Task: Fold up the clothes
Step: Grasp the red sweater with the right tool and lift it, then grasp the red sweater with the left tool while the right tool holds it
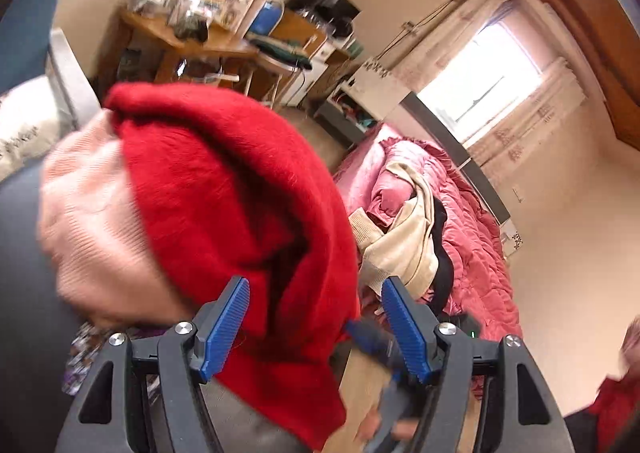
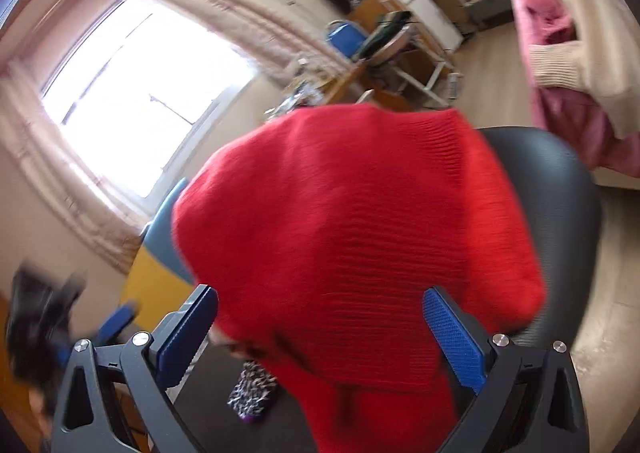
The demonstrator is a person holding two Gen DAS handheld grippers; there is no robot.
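Note:
A red knit sweater (image 1: 224, 189) lies bunched on a black office chair seat (image 2: 560, 213), and a pale pink knit garment (image 1: 92, 221) sits against it in the left wrist view. My left gripper (image 1: 316, 317) is open. Red cloth shows between its blue pads (image 1: 226, 327), which do not press on it. In the right wrist view the sweater (image 2: 360, 221) fills the middle. My right gripper (image 2: 322, 337) stands wide open just short of its near edge, holding nothing. The left gripper (image 2: 44, 317) shows there as a dark blur at the far left.
A pink quilted bed (image 1: 472, 237) carries a cream sweater (image 1: 404, 237) and a dark garment. A leopard-patterned item (image 2: 252, 393) lies on the seat by my right fingers. A cluttered wooden desk (image 1: 192, 37), a blue chair (image 2: 348, 37) and bright windows (image 2: 136, 81) stand farther off.

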